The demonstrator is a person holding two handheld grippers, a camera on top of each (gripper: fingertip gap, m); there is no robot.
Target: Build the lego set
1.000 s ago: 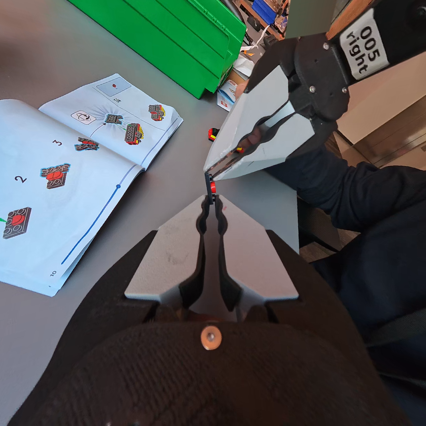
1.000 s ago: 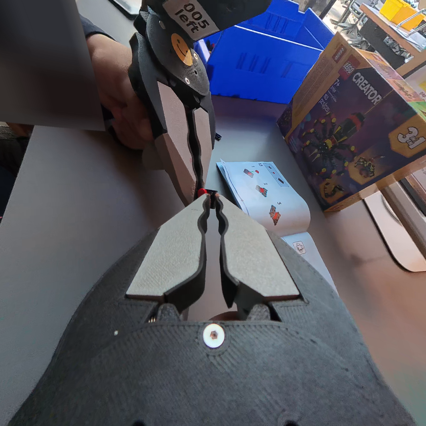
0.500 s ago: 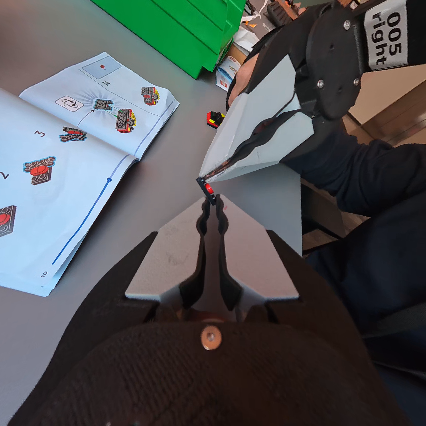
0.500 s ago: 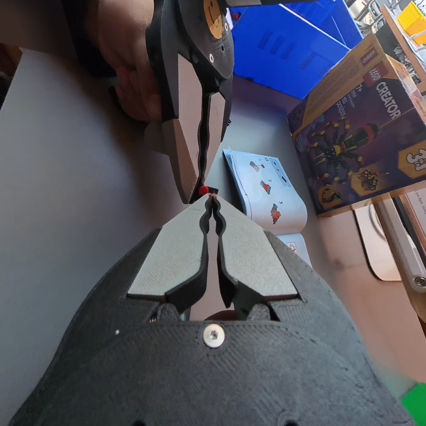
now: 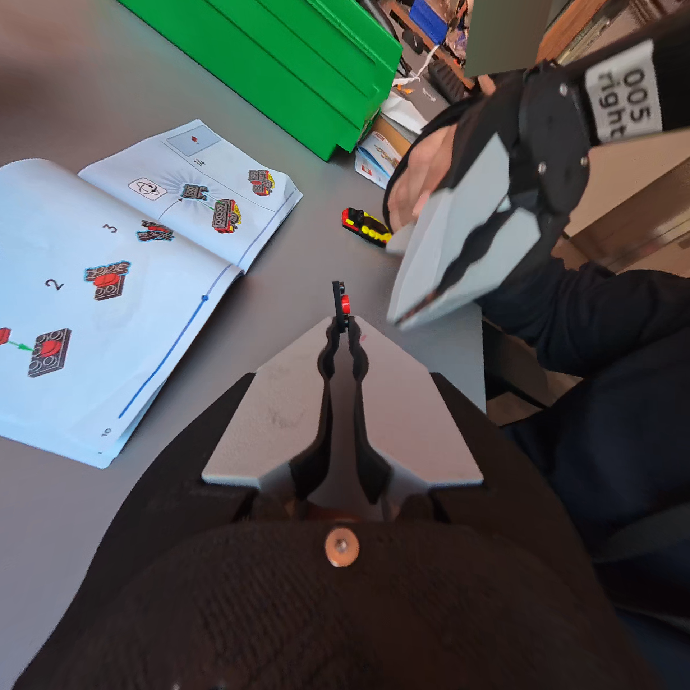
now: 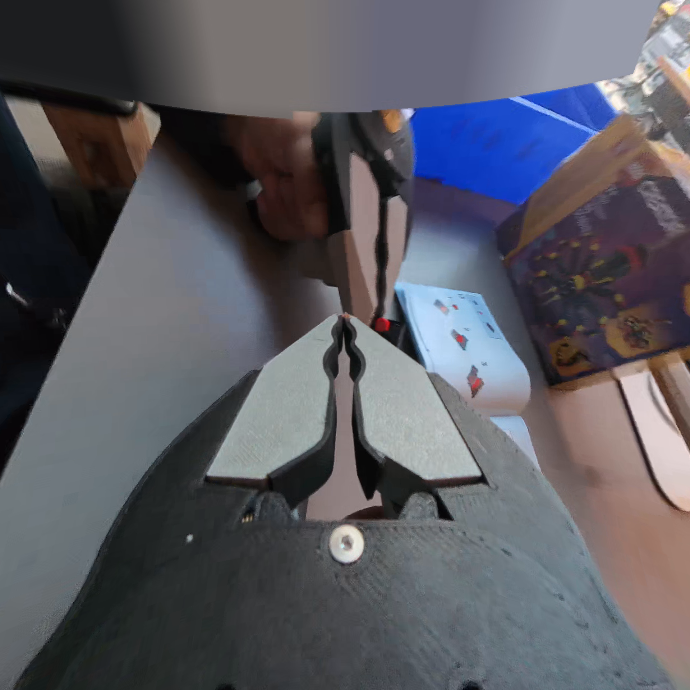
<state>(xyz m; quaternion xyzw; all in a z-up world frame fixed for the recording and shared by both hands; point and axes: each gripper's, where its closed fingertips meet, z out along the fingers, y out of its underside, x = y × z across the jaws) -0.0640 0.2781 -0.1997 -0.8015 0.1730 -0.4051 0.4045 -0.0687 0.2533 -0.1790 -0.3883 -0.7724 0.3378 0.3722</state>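
Standing on edge, black plate (image 5: 339,303) pinched between left fingers (image 5: 298,392).

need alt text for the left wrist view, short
The left gripper pinches a thin black plate with a red stud edge-up above a grey table. The right gripper, jaws together, sits just right of it; an open instruction booklet lies left.

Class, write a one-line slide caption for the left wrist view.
Left gripper pinches an upright black plate with a red stud above the grey table, beside the open instruction booklet.
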